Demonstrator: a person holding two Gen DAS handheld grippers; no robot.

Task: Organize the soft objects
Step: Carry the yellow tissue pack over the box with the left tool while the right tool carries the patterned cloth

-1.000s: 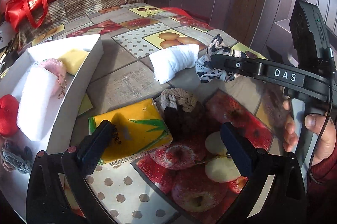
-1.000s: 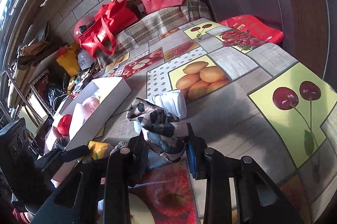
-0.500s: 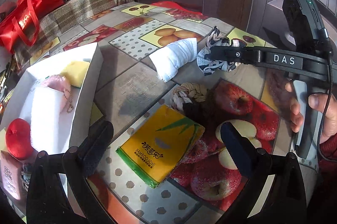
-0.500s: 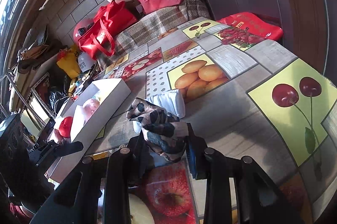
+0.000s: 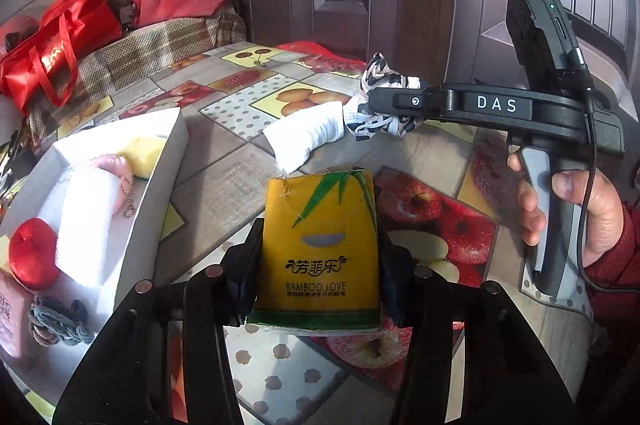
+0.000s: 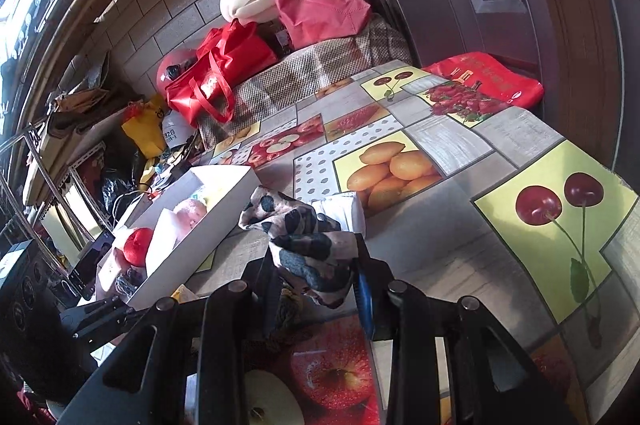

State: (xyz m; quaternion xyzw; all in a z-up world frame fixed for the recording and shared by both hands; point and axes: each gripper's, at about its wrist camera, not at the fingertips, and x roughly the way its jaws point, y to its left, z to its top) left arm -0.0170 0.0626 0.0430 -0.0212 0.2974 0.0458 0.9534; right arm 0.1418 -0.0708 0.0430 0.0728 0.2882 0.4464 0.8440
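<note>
"bamboo love" tissue pack (image 5: 318,245) clamped by left gripper (image 5: 318,277).

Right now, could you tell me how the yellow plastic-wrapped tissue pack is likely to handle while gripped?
The yellow tissue pack probably feels light and squashy: the left gripper has just closed on its sides. Its glossy wrap looks slippery, so it might slide if squeezed loosely.

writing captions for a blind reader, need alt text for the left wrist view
The left hand-held gripper clamps a yellow tissue pack above a fruit-print tablecloth. A white box of soft items sits at left; at right, a hand holds the right hand-held gripper, gripping a patterned cloth.
</note>
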